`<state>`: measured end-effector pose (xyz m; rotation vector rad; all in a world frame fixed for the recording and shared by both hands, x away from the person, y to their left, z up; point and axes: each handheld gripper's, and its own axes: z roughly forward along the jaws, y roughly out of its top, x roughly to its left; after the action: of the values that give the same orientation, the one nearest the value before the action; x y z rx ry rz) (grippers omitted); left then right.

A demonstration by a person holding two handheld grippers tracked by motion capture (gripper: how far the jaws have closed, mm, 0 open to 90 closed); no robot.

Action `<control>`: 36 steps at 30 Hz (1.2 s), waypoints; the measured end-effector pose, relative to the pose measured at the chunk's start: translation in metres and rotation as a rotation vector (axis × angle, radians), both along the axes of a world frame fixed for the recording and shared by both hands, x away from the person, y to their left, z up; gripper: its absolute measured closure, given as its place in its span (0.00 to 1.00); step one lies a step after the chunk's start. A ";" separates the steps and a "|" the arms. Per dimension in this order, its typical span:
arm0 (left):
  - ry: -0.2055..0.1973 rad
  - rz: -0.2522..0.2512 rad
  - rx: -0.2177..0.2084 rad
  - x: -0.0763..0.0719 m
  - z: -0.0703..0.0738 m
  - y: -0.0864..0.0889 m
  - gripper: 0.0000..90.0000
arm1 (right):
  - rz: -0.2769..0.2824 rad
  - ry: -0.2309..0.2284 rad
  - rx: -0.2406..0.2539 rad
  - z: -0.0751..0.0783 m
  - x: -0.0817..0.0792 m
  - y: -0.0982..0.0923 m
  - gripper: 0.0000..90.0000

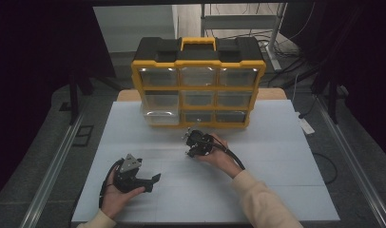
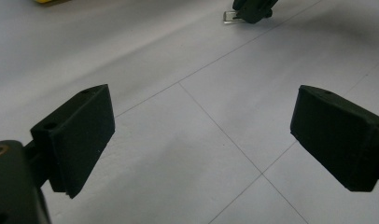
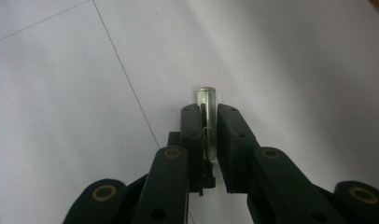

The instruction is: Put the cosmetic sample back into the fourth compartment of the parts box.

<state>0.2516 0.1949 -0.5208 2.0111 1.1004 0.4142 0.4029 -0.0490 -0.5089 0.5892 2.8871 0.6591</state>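
A small clear glass tube (image 3: 206, 95) is pinched between the two black jaws of my right gripper (image 3: 209, 112), its rounded end sticking out past the tips just above the white table top. In the high view the right gripper (image 1: 188, 142) sits in the middle of the table, in front of the yellow organizer (image 1: 198, 88). My left gripper (image 1: 150, 171) rests at the front left, held from below by a hand. Its jaws (image 2: 201, 116) stand wide open with only the table between them. Far off in the left gripper view, the right gripper (image 2: 253, 9) shows with the tube (image 2: 229, 17).
The yellow and black organizer with several clear drawers stands at the back of the white table top (image 1: 276, 156). Its lower left drawer (image 1: 160, 116) sticks out a little. Metal rails run along both sides of the table, and cables lie on the floor at the right.
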 end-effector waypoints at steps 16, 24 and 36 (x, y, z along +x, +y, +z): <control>-0.002 0.000 -0.002 0.000 0.000 0.000 0.08 | 0.030 -0.012 0.068 0.014 -0.005 -0.006 0.91; -0.001 0.001 -0.001 0.000 0.000 0.000 0.08 | 0.016 -0.024 0.128 0.030 -0.007 -0.016 0.91; -0.002 0.003 -0.003 0.000 0.000 0.000 0.08 | 0.005 -0.041 0.164 0.044 -0.010 -0.026 0.91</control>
<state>0.2515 0.1948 -0.5205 2.0063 1.1019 0.4159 0.3933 -0.0749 -0.4650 0.5798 2.8155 0.9047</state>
